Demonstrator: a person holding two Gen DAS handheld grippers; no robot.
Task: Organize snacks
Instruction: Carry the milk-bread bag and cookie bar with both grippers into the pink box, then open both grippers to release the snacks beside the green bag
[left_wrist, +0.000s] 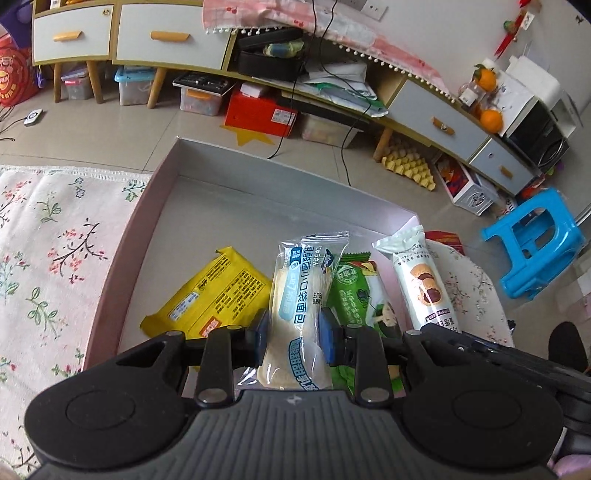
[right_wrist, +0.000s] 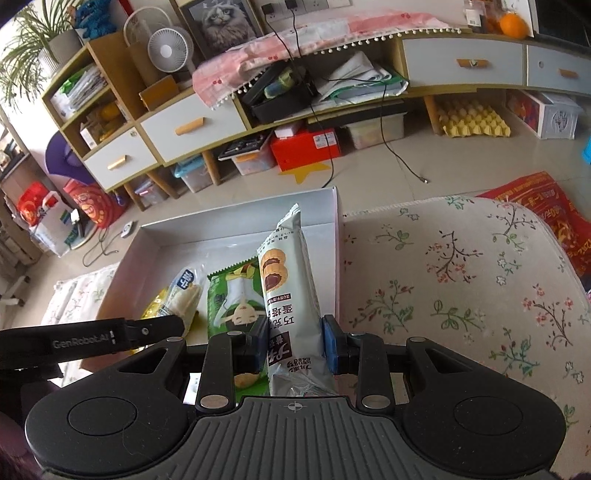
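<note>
My left gripper (left_wrist: 293, 338) is shut on a clear bread packet with blue print (left_wrist: 295, 295), held over the shallow pink-rimmed box (left_wrist: 122, 243). In the box lie a yellow snack pack (left_wrist: 214, 299) to its left and a green snack pack (left_wrist: 354, 299) to its right. My right gripper (right_wrist: 295, 341) is shut on a pale cookie packet (right_wrist: 286, 273), held over the box's right side by its wall (right_wrist: 337, 251); that packet also shows in the left wrist view (left_wrist: 421, 280). The green pack (right_wrist: 236, 299) and the bread packet (right_wrist: 186, 291) show left of it.
The box sits on a floral cloth (right_wrist: 461, 280) (left_wrist: 48, 258). Beyond are tiled floor, a long cabinet with drawers (left_wrist: 170, 37), storage bins, a red box (right_wrist: 306, 147), cables, a yellow egg tray (right_wrist: 472, 122) and a blue stool (left_wrist: 535, 240).
</note>
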